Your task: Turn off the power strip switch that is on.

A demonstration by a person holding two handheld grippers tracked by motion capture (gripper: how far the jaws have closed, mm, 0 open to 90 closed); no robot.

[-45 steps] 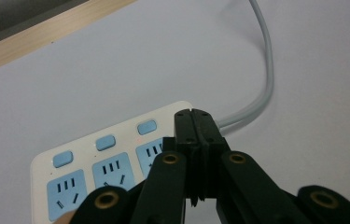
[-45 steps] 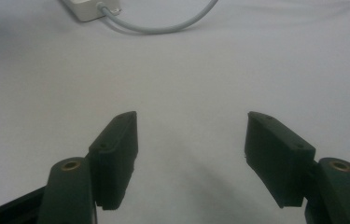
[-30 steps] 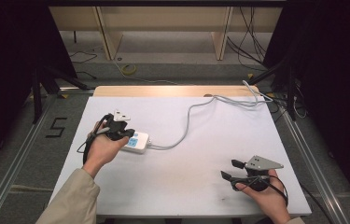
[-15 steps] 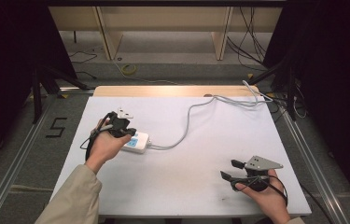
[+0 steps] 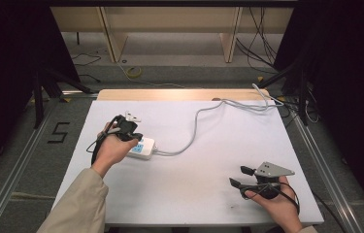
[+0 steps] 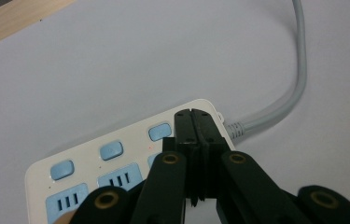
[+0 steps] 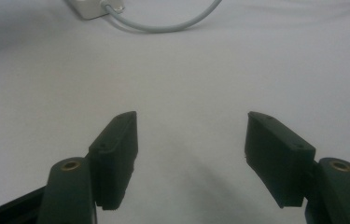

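The right tongs point(image 5: 241, 176) rest near the desk's point(image 5: 208, 204) front edge, jaws spread wide and empty. Farther back at the left, the left tongs point(image 6: 196, 126) are pressed together over the white power strip point(image 6: 116, 163), seemingly touching its top. Its grey cord point(image 5: 196, 124) runs toward the far edge.

Bright, even overhead light falls on the white table point(image 5: 204, 194), while the surroundings sink into deep shadow. Close-up views look soft and grainy, with faint shadows under the jaws.
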